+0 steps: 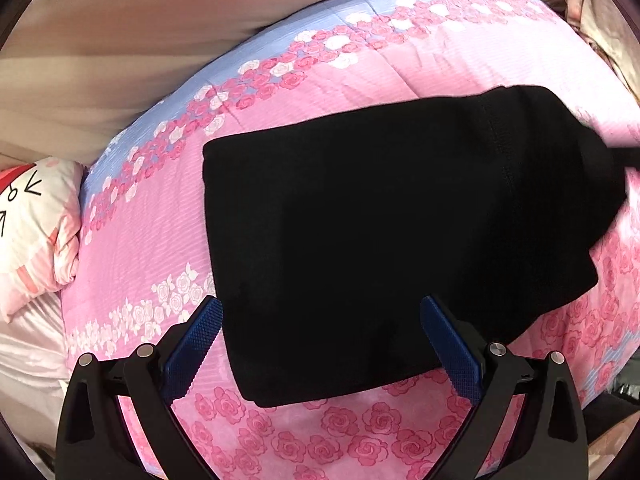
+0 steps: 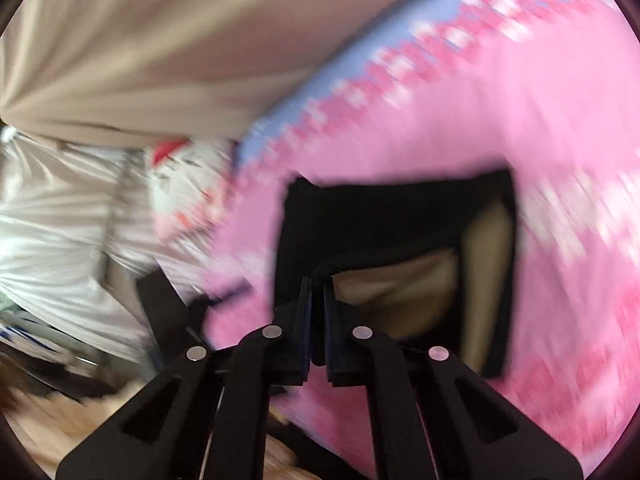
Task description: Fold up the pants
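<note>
The black pants lie folded into a broad dark block on the pink rose-print bedspread. My left gripper hovers over their near edge, open, with its blue pads wide apart and nothing between them. The right end of the pants is drawn up to a point toward the picture's right edge. The right wrist view is blurred. There my right gripper is shut on a fold of the pants, which hang lifted and show a tan inner lining.
A white pillow with red and black print lies at the left end of the bed, beside pale satin sheets. Beige fabric runs along the bed's far side. The bedspread stretches bare to the right.
</note>
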